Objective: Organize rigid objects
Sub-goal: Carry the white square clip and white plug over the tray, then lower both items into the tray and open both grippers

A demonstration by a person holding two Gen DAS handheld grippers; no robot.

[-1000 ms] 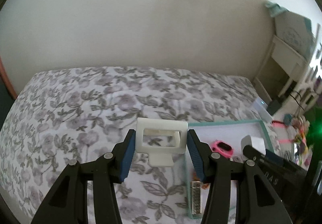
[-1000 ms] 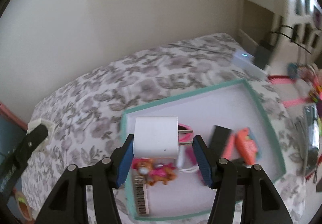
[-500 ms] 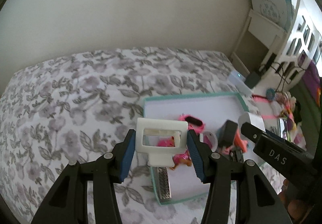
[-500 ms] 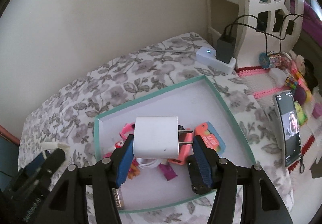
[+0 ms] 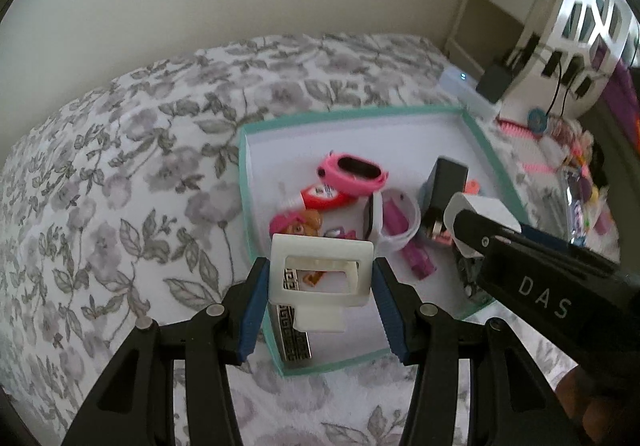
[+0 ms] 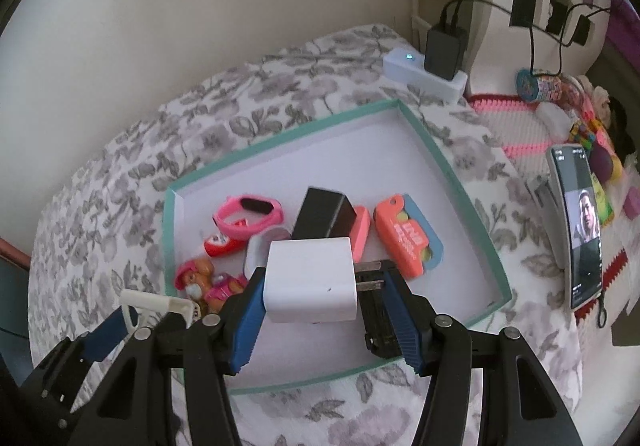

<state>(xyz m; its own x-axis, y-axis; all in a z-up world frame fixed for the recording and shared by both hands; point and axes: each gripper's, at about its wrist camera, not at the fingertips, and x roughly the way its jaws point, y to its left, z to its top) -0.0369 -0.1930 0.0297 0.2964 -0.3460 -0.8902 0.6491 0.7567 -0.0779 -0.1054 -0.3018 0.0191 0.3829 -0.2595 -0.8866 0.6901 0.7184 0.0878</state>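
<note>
Floral-print bedding (image 5: pixel 120 205) covers the bed under a bare cream wall; a teal-rimmed tray (image 5: pixel 242 181) lies on it.

Left gripper (image 5: pixel 320 282): blue pads clamped on a white rectangular frame piece (image 5: pixel 320 270), its tab pointing down toward the camera. Held above the tray's near-left corner, at about 6 o'clock in the left view. A second ago this gripper hung over open bedding with only the tray's left edge at 4 o'clock; the tray now sits directly under the frame piece. Grip unchanged.

Right gripper (image 6: pixel 326 288): pads clamped on a white charger plug (image 6: pixel 310 280), left pad on its body, right pad against the prong side. Held above the tray's near half. Same grip as before; the tray has shifted toward centre of view and looks larger.

Tray contents, right view: pink wristband (image 6: pixel 248 215) at 10 o'clock of the plug, black adapter (image 6: pixel 324 217) at 12, orange case (image 6: pixel 404 242) at 2, small pup figure (image 6: pixel 196 278) at 9, patterned metal bar (image 5: pixel 294 342) at the near-left wall.

Outside the tray at 3 o'clock, a phone (image 6: pixel 576 226) with a lit screen, newly in view.
</note>
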